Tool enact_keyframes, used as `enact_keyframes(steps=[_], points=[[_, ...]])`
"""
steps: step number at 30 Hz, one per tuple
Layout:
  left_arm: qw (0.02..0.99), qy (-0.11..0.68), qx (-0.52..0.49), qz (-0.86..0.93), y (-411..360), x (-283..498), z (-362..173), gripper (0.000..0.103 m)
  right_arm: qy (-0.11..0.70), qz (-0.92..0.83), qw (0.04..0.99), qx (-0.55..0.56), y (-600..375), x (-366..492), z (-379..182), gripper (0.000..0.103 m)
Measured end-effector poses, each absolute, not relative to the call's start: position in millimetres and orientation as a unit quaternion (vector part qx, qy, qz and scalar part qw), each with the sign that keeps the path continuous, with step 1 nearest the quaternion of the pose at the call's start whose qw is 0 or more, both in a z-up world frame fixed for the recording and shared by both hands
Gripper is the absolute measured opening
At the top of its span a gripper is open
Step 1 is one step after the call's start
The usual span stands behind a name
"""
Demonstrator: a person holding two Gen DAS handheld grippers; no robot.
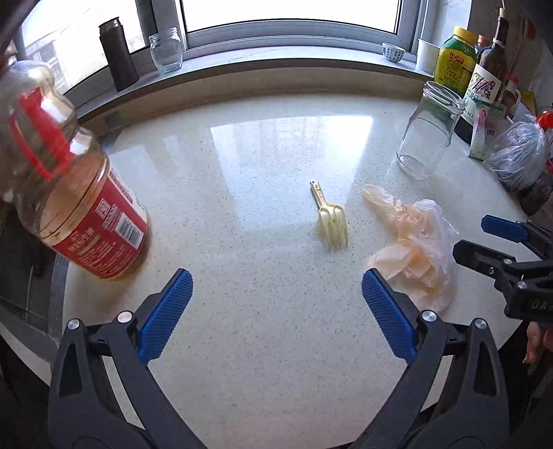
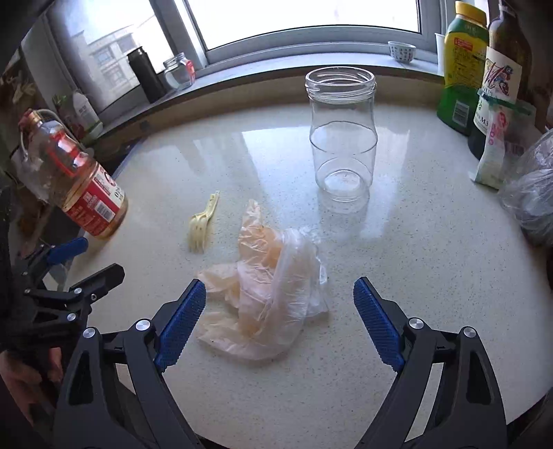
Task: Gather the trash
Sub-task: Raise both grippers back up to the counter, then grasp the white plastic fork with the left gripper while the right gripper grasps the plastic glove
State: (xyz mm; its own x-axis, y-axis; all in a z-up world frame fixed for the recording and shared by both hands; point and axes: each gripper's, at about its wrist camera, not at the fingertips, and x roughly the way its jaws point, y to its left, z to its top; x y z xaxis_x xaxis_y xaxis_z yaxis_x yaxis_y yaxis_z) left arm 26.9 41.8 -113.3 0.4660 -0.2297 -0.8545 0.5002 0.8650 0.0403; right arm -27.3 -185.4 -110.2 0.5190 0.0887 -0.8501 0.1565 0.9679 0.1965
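A white speckled counter [image 1: 269, 345] sits under a big window [image 1: 290, 13]. Two pieces of trash lie on it. One is a crumpled plastic glove [image 2: 266, 293], see-through with an orange tint. The other is a small yellow plastic fork [image 1: 330, 221], lying flat just to the left of the glove, with a little gap between them. The left tongs [image 1: 276, 311] hang over the counter with their blue tips spread wide apart and nothing between them. The fork lies a bit ahead of them, and the glove is just beside their right tip. The right tongs [image 2: 280, 317] are spread wide too, and the near part of the glove lies between their blue tips, but the tips do not press on it. A big empty glass jar [image 2: 340, 138] stands upright behind the glove. On the left edge of the counter stands a plastic bottle [image 1: 69, 193] with a red label and a red handle. On the window ledge stand a dark flask [image 1: 117, 55] and a small glass jar [image 1: 166, 50]. At the right side there are a green bottle with a yellow cap [image 2: 461, 65], a dark glass bottle [image 1: 485, 79], a small bowl [image 1: 393, 51] and a plastic bag [image 1: 518, 155] with something dark in it. A bit of a person's hand [image 2: 27, 376] shows at the lower left of the right view, holding the left tongs.
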Motion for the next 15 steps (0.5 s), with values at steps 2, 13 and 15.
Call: enact_keyframes(steps=[2, 13, 15], points=[[0.836, 0.473, 0.155, -0.232, 20.2, 35.8, -119.1, 0.096, 0.496, -0.014, 0.860, 0.118, -180.1, -17.2, -117.4, 0.087], [0.821, 0.499, 0.157, -0.226, -8.1, 85.2, -151.1, 0.089, 0.512, 0.019, 0.856, 0.073, -171.7, 6.9, -137.5, 0.085], [0.818, 0.504, 0.162, -0.226, -7.0, 87.4, -156.2, 0.085, 0.516, 0.025, 0.853, 0.074, -173.3, 7.8, -141.7, 0.082]])
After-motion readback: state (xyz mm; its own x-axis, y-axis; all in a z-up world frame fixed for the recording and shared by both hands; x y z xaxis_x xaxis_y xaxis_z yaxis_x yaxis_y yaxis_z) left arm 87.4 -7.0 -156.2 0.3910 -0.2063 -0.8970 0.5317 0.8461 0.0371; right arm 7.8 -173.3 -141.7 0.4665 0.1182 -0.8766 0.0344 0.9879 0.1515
